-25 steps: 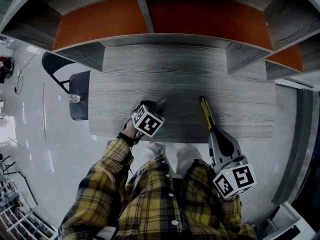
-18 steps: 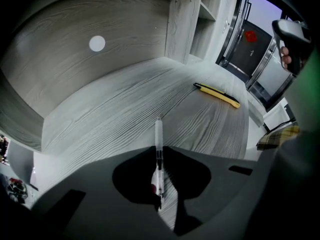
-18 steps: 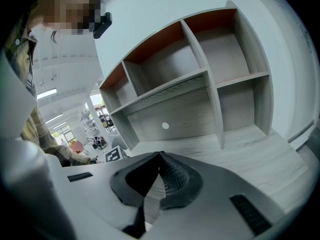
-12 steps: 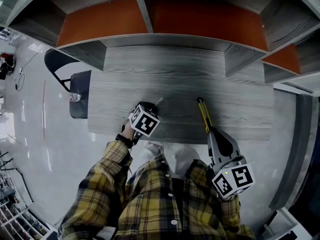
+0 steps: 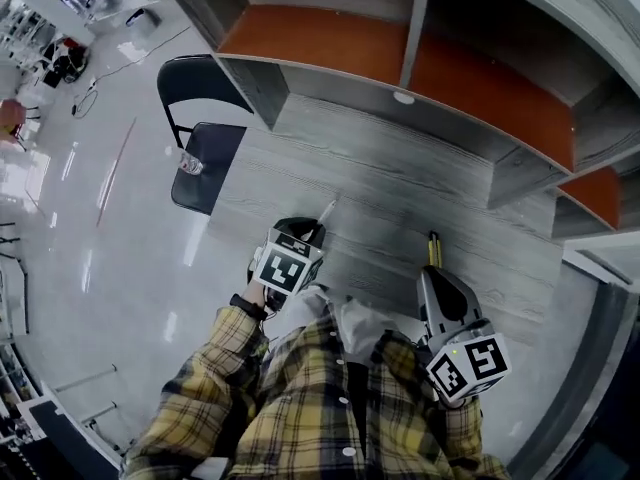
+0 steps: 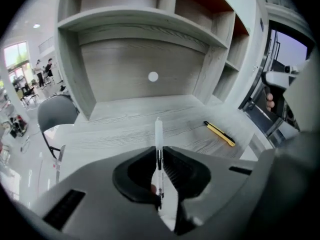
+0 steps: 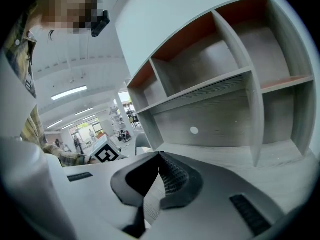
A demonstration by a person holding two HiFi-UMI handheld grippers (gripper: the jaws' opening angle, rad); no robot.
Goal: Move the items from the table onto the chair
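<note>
- Grey wood-grain desk (image 5: 400, 183) sat under shelves (image 5: 400, 58); dark chair (image 5: 215, 153) stood far left.
- Left gripper (image 6: 160, 150) jaws had just been closing and pinched a white pen (image 6: 158, 131) over the near desk edge.
- Yellow cutter (image 6: 219, 133) lay on the desk, right.
- Right gripper (image 7: 159, 156) was pressed together, empty.

The left gripper (image 6: 160, 153) just closed its jaws on the pen (image 6: 158, 132) — and lifted it.
</note>
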